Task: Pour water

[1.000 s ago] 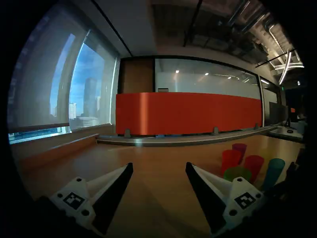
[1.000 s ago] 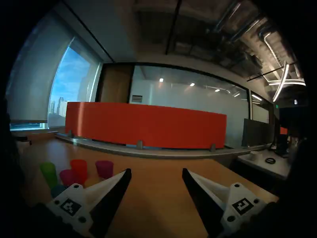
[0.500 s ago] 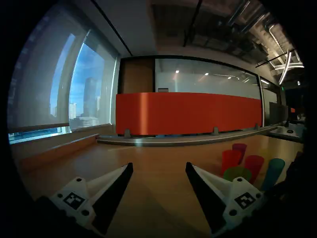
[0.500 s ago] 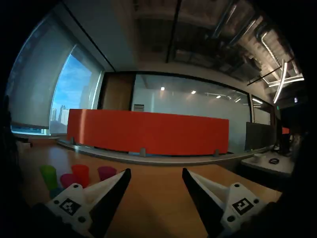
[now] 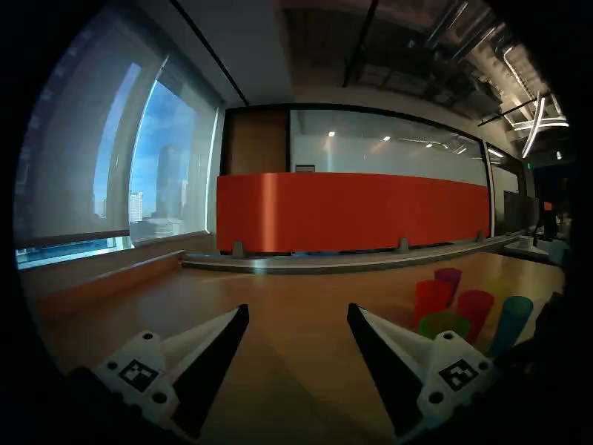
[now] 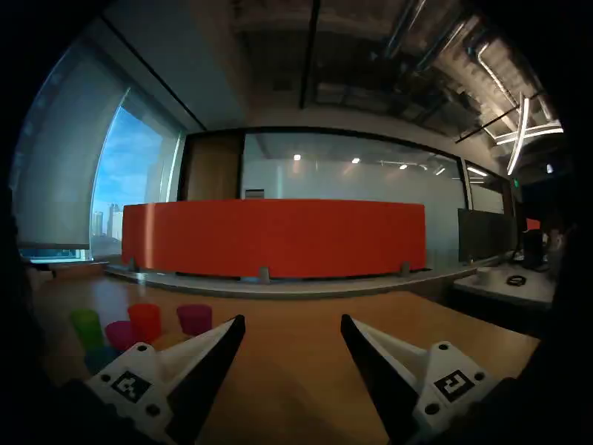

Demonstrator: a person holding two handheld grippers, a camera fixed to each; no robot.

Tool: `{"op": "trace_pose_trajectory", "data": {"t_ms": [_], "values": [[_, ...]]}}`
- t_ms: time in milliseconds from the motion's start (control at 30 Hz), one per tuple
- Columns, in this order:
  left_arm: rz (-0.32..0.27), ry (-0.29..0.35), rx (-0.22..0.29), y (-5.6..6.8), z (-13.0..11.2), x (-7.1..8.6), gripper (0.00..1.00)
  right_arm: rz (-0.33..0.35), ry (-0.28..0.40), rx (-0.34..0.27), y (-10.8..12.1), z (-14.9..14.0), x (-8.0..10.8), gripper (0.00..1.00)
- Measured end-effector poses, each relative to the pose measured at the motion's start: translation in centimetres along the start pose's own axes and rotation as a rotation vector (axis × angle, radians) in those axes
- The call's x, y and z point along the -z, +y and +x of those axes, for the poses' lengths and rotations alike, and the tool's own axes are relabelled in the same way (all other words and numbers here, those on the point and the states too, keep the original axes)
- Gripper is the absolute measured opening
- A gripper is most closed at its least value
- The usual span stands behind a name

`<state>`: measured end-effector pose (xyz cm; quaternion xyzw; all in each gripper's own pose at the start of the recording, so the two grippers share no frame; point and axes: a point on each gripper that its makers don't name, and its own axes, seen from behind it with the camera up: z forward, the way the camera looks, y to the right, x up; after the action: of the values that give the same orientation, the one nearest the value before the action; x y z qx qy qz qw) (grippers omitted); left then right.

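Several plastic cups stand grouped on the wooden table (image 5: 296,319). In the left gripper view they are at the right: a red cup (image 5: 431,294), a purple cup (image 5: 448,279), a pink-red cup (image 5: 475,305), a green cup (image 5: 443,325) and a teal cup (image 5: 513,317). My left gripper (image 5: 296,319) is open with nothing between its fingers, to the left of the cups. In the right gripper view the green cup (image 6: 87,327), pink cup (image 6: 118,335), red cup (image 6: 144,320) and purple cup (image 6: 194,319) sit at the lower left. My right gripper (image 6: 291,328) is open and holds nothing, to their right.
An orange partition (image 5: 348,211) runs along the table's far edge on a grey rail (image 5: 333,261). Windows (image 5: 159,178) line the left wall. A side desk (image 6: 511,285) with small items and a dark monitor (image 6: 482,233) stands at the right.
The right gripper has swung slightly, so the cups and partition sit a little differently in its view. The left gripper has stayed still.
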<state>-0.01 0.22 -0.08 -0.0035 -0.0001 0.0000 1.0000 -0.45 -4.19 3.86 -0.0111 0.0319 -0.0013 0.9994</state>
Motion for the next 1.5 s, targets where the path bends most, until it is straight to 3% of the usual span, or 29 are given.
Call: {"op": "trace_pose_trajectory", "data": {"t_ms": [700, 1500], "values": [[0.000, 0.000, 0.000, 0.0, 0.0, 0.0, 0.99, 0.006, -0.063, -0.002, -0.3, -1.8, -0.2, 1.00], [0.000, 0.000, 0.000, 0.0, -0.1, 0.0, 0.99, 0.005, -0.066, -0.003, -0.5, -2.2, -0.1, 1.00]]}}
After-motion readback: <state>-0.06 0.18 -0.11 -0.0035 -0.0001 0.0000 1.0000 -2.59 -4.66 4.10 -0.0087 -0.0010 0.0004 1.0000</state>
